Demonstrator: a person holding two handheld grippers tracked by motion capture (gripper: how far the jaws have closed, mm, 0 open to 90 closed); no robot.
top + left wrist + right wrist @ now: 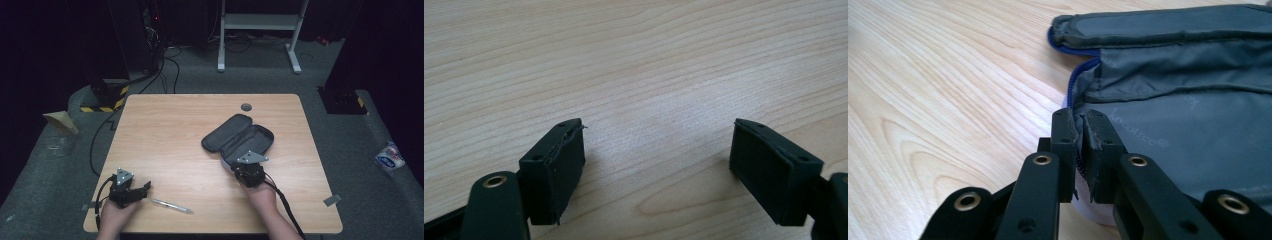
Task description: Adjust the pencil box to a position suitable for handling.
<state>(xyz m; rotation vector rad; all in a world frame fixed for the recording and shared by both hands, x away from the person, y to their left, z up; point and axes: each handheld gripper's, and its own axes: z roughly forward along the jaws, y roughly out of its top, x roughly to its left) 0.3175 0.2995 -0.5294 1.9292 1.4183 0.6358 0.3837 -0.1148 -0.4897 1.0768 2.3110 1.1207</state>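
The right gripper (1079, 125) is down at the near edge of the open pencil case (239, 136), which lies right of centre in the high view on the counter (170, 135). Its fingers (1064, 132) are pinched together on the case's edge, right by the blue zipper (1075, 80). At the lower left of the high view, the left gripper (656, 155) sits low over bare wood, fingers (556, 165) wide apart with nothing between them. A pen (171, 205) lies just to its right, near the bottom edge of the counter.
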